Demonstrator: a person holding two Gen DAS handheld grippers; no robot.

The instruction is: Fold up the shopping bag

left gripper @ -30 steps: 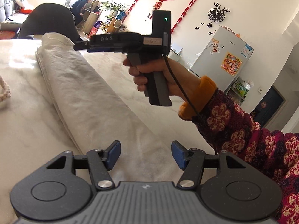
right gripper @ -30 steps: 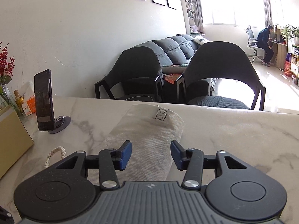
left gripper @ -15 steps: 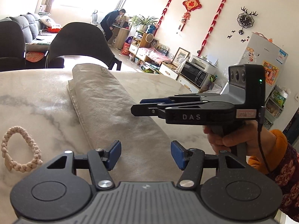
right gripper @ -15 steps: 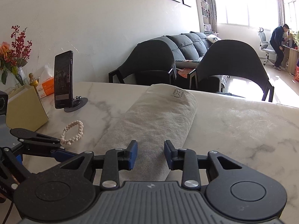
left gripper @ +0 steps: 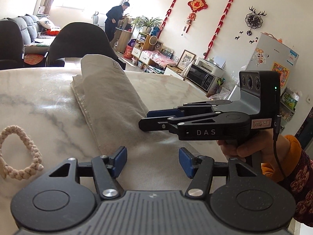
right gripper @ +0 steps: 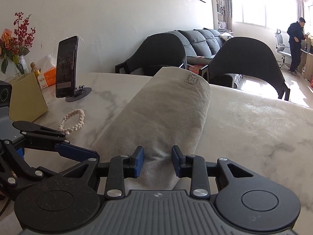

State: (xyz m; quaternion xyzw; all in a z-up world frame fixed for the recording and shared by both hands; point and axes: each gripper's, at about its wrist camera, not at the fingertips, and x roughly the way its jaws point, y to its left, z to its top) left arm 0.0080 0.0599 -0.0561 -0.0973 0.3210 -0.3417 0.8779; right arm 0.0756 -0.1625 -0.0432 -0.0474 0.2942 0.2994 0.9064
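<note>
At the bottom of the left wrist view, the left tongs (left gripper: pixel 152 161) stand released, their blue pads well apart, with the near end of the shopping bag (left gripper: pixel 109 99) lying between and beneath them, ungripped. My guess is they hover there to pin or pick up that end for the next fold.

In the right wrist view, the right tongs (right gripper: pixel 157 161) sit at the lower middle of the frame, narrower than the left. A raised ridge of bag fabric runs up between their pads. The pads look close against it, but I cannot tell whether they truly pinch it (the cloth hides the contact). From the left view these same tongs come in from the right edge, tips resting at the bag's right-hand fold.

The one bag is already folded lengthwise into a long pale strip, running from the tongs away up the middle of the marble tabletop (right gripper: pixel 254 125). Judging by that, a crosswise fold is what remains, and both tongs gather at the near end for it.

Left of the bag lies one braided rope loop (right gripper: pixel 73 120), apart from the fabric. Further back at left stands one phone on a stand (right gripper: pixel 66 68). Beyond the tabletop's far edge are two dark chairs (right gripper: pixel 246 62).
</note>
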